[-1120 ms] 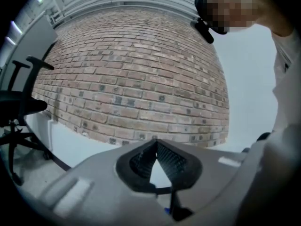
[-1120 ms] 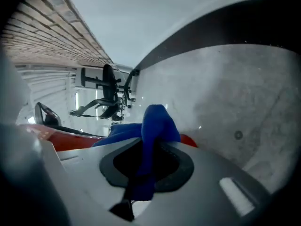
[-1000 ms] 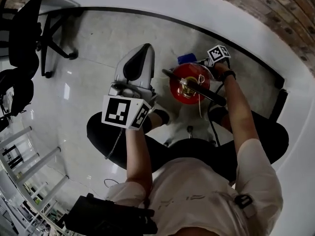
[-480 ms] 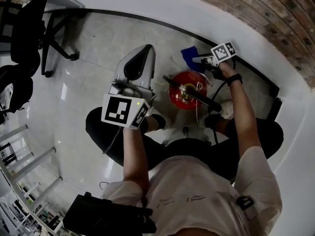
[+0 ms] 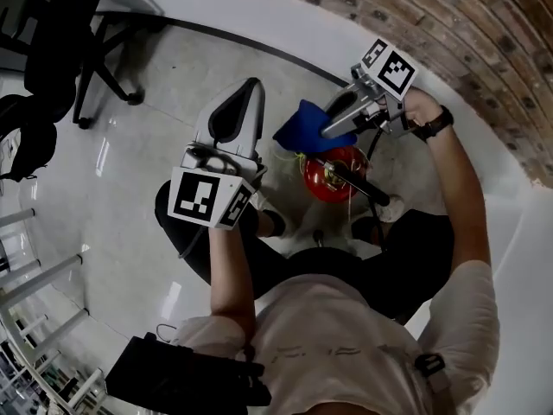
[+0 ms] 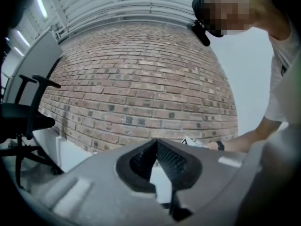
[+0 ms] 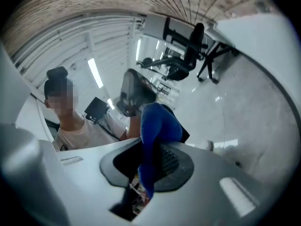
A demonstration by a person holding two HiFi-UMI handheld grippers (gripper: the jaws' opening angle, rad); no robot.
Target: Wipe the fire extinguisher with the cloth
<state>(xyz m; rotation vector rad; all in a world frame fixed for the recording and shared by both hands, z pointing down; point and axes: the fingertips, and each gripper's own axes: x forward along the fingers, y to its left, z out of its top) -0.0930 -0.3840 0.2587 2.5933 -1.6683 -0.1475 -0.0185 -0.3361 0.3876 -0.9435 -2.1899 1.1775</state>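
Our right gripper [image 5: 333,128] clamps the crumpled blue cloth [image 5: 301,126] near the round red fire extinguisher [image 5: 332,174]; our left gripper [image 5: 244,98] hovers alongside, jaws closed, holding nothing.

Brick wall [image 6: 141,93], glossy pale floor [image 5: 130,171]
A black office chair [image 5: 65,33] stands on the tiles; a white band [image 5: 285,11] runs along the wall's foot; strip lights [image 7: 95,72] glow overhead.

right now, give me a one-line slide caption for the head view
Right gripper holds the blue cloth near the red fire extinguisher; left gripper is empty, jaws together.
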